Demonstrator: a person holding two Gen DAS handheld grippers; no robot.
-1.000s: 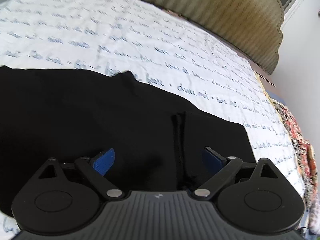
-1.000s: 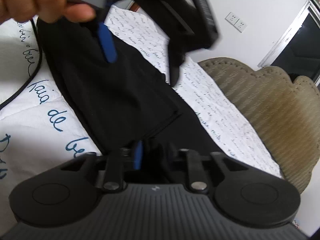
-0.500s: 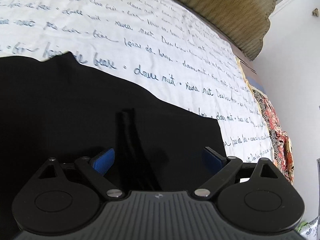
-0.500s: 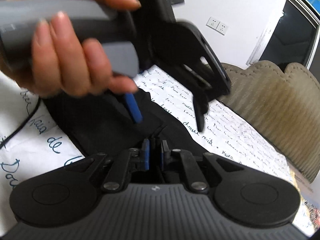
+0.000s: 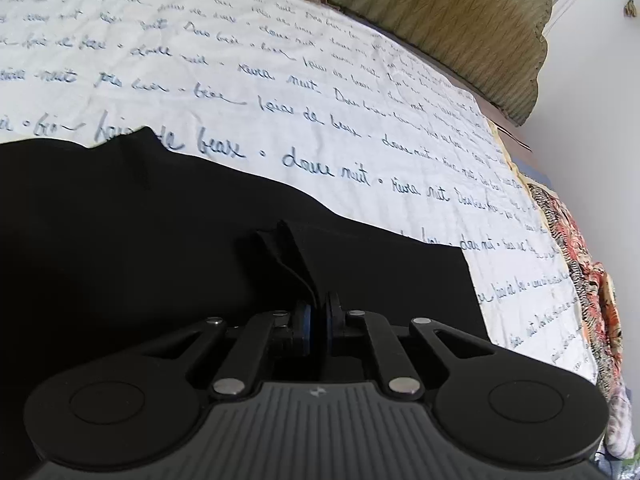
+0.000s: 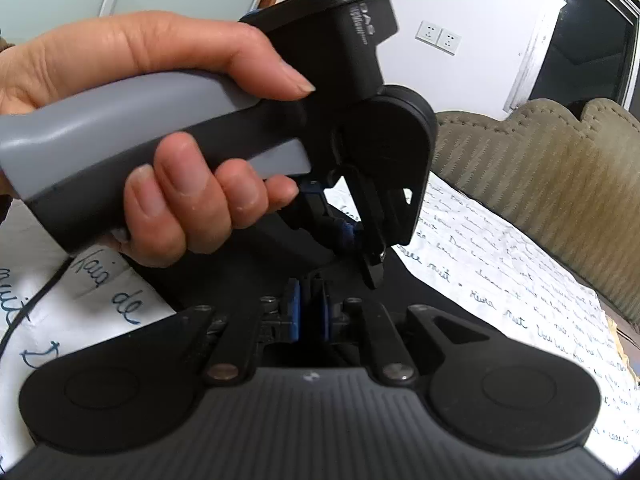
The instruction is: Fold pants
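Black pants (image 5: 140, 248) lie spread on a white quilt (image 5: 280, 80) with blue handwriting. My left gripper (image 5: 317, 316) is closing, and its blue pads pinch a raised fold of the black fabric near the pants' right edge. The right wrist view shows a hand (image 6: 180, 140) holding that left gripper (image 6: 352, 236) by its grey handle, pointed down at the pants (image 6: 404, 288). Just below it my right gripper (image 6: 309, 308) is shut, with black fabric caught between its blue pads. The two grippers are close together.
An olive padded headboard (image 5: 440, 8) borders the far side of the bed. A red and black patterned cloth (image 5: 592, 280) lies along the quilt's right edge. A black cable (image 6: 24, 320) crosses the quilt at the left. White wall sockets (image 6: 438, 36) sit behind.
The left jaws went from wide open to shut, raising a fold of the pants between them. In the right wrist view the hand with the left gripper came nearer and fills the frame.
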